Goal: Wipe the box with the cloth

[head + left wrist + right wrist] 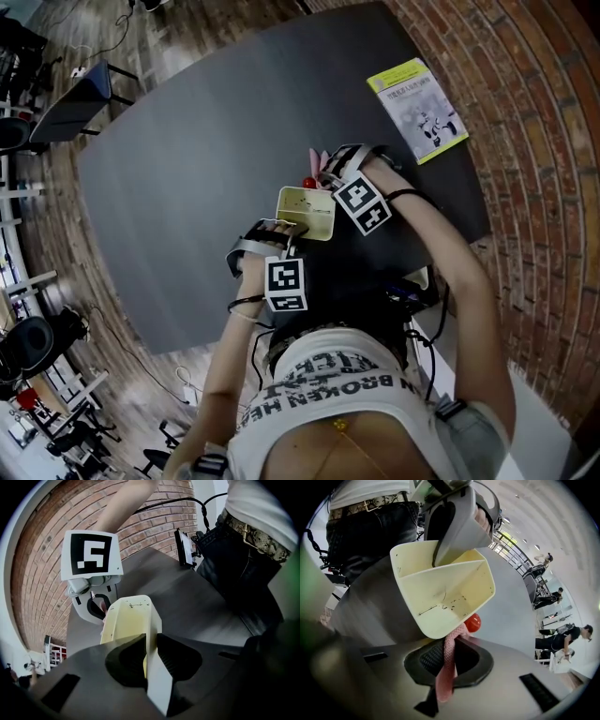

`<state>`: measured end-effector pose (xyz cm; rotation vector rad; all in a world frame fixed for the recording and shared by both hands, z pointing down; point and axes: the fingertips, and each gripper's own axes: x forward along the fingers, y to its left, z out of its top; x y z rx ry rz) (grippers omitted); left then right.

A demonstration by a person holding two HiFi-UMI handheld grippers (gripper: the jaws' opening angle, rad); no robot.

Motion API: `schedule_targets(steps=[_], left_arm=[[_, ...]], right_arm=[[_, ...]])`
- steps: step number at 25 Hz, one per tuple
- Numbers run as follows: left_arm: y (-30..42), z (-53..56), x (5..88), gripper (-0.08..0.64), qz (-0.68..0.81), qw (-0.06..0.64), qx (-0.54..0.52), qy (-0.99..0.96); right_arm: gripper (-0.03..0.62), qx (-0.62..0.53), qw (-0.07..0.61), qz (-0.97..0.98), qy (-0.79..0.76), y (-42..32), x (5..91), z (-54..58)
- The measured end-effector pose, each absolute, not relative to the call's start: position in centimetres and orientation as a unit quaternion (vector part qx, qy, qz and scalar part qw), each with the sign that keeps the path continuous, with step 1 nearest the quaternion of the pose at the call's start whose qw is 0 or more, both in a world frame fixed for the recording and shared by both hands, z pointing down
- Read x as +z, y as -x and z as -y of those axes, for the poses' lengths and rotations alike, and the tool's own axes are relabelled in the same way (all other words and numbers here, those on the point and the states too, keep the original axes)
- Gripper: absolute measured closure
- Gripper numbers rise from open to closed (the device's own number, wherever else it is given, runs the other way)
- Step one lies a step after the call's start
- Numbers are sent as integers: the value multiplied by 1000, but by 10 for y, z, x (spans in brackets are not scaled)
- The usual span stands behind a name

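Note:
A pale yellow open box [307, 212] with two compartments stands near the front of the dark table [187, 169]. My left gripper [287, 232] is shut on its near wall; the left gripper view shows that wall of the box [132, 618] clamped between the two jaws of the left gripper [151, 649]. My right gripper [325, 178] is at the box's far side, shut on a pink cloth [446, 665] that hangs between the jaws of the right gripper [447, 656] and reaches the box [440, 590] at its outer bottom edge. A small red ball [472, 622] lies beside the cloth.
A booklet [418, 109] with a yellow-green border lies at the table's far right. A brick wall [534, 112] runs along the right side. The person's body stands against the front table edge, and a small dark device [184, 546] stands upright there.

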<state>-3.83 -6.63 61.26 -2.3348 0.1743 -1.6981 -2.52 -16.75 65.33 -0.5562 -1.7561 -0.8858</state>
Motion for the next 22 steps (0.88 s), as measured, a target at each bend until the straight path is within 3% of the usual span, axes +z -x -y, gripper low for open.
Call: schedule_targets(steps=[15, 22], left_arm=[[40, 68, 611, 488, -59, 133, -583, 799], [39, 69, 611, 508, -54, 137, -587, 796]], right_arm=[[575, -168, 471, 863, 68, 5, 641, 154], [575, -129, 443, 887, 29, 11, 629, 142]])
